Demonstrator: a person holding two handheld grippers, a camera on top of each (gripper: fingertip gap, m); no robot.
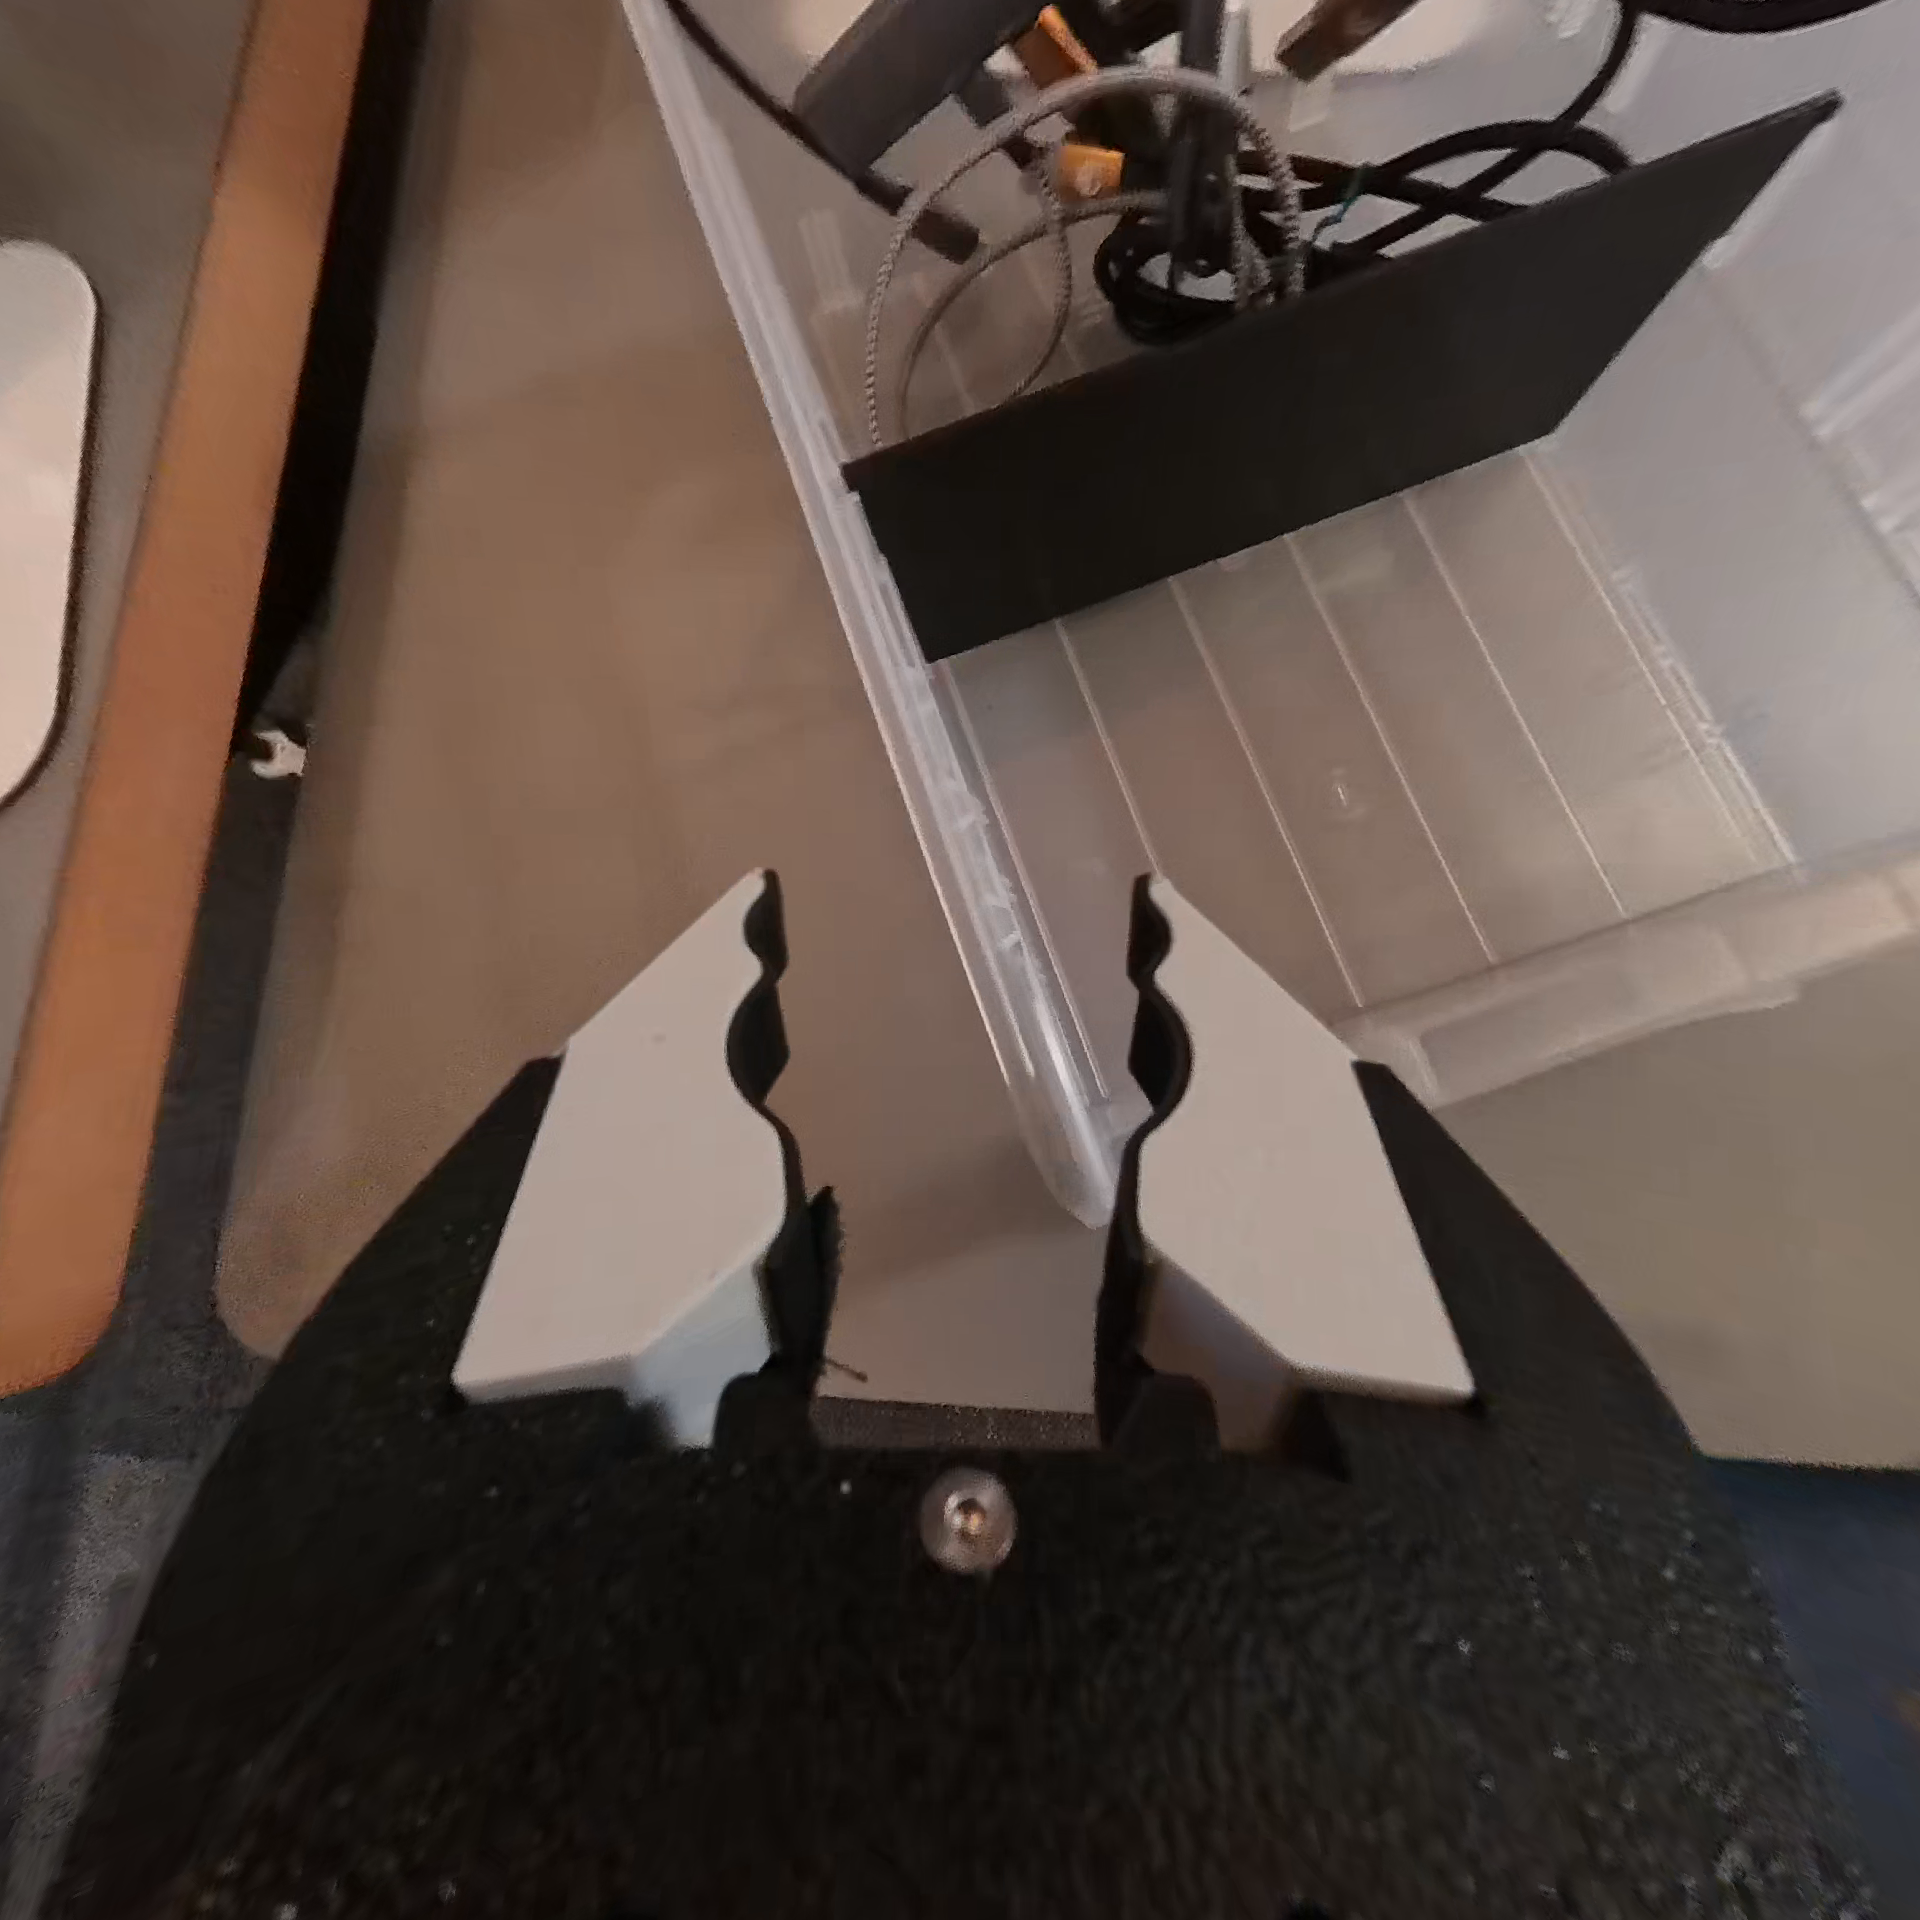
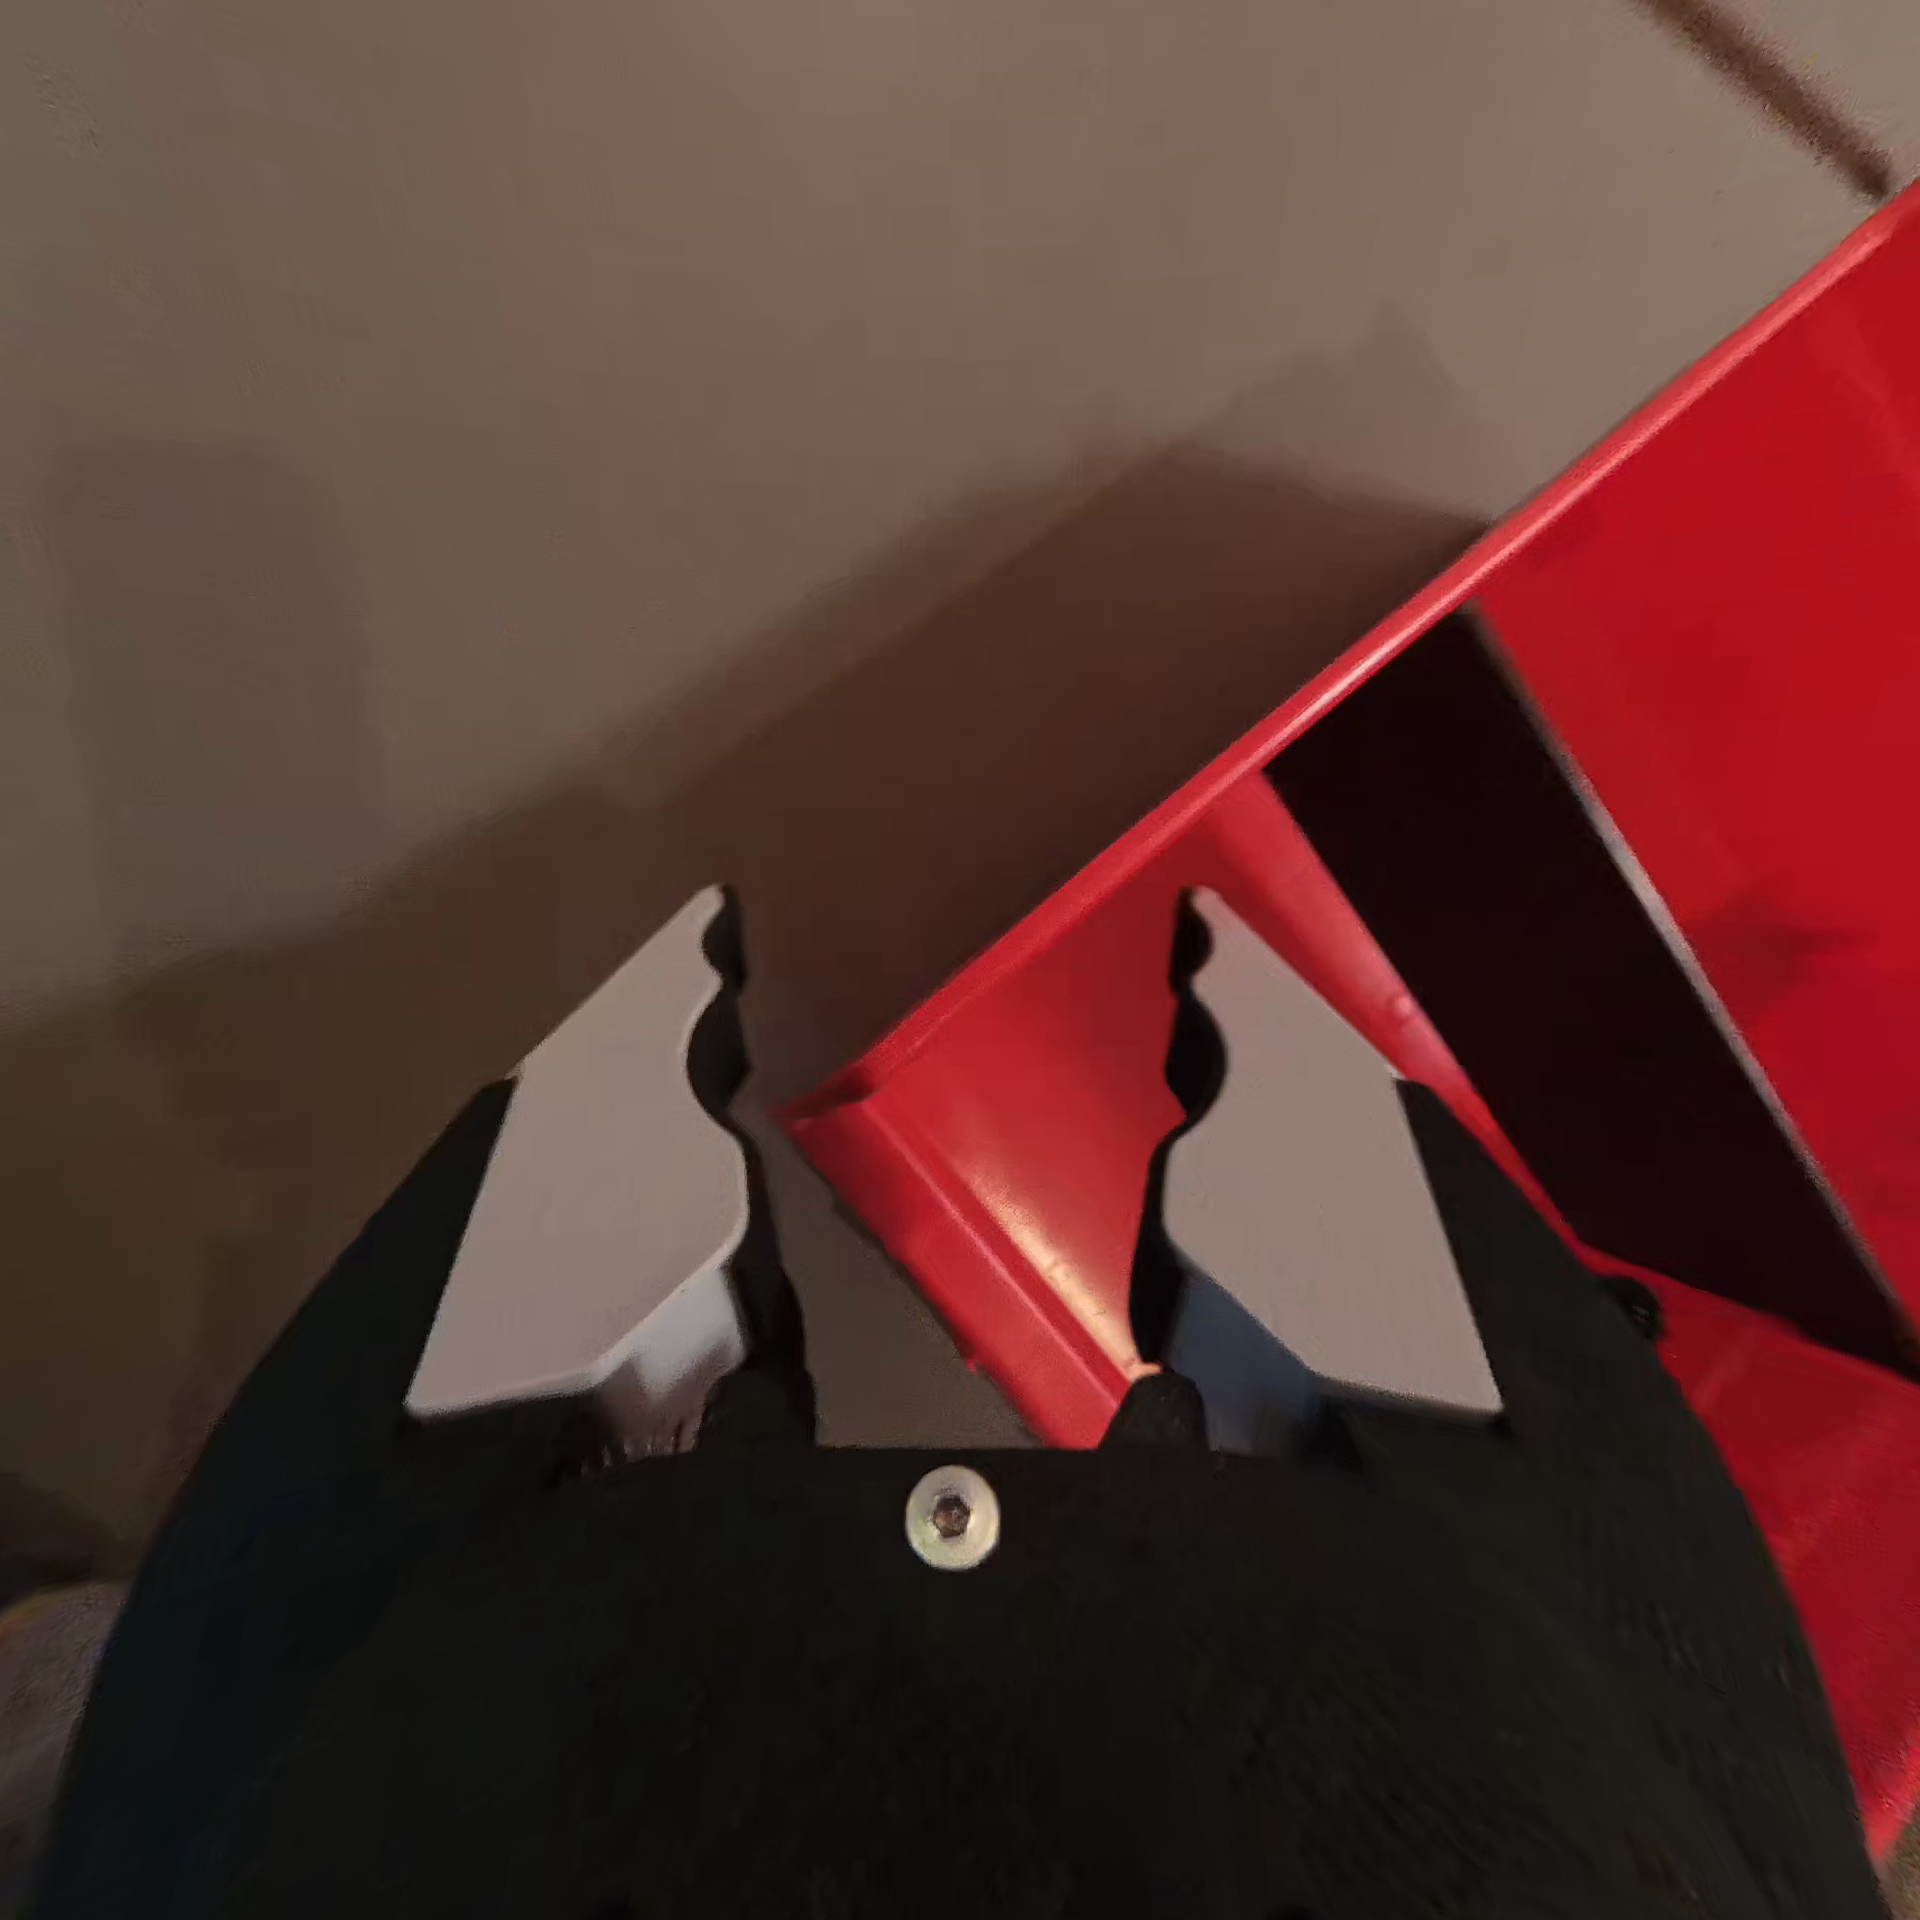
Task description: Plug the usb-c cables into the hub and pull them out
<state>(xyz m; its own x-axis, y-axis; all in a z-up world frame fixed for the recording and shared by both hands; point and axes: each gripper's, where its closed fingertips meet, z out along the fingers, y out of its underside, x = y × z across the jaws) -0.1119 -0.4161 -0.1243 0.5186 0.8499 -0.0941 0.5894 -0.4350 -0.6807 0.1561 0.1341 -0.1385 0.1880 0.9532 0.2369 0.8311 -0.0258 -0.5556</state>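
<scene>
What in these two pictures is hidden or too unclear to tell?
- Left wrist view: the tangled cables in the clear bin run off the top edge; the black divider hides their near side. No hub can be picked out.
- Left wrist view: the white object is cut by the left edge.
- Right wrist view: the red bin is cut by the right edge, its dark compartment too shadowed to see into; the picture is blurred.

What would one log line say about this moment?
left claw: open, empty, over clear bin rim | cables: behind black divider | right claw: open, empty, at red bin corner
</scene>
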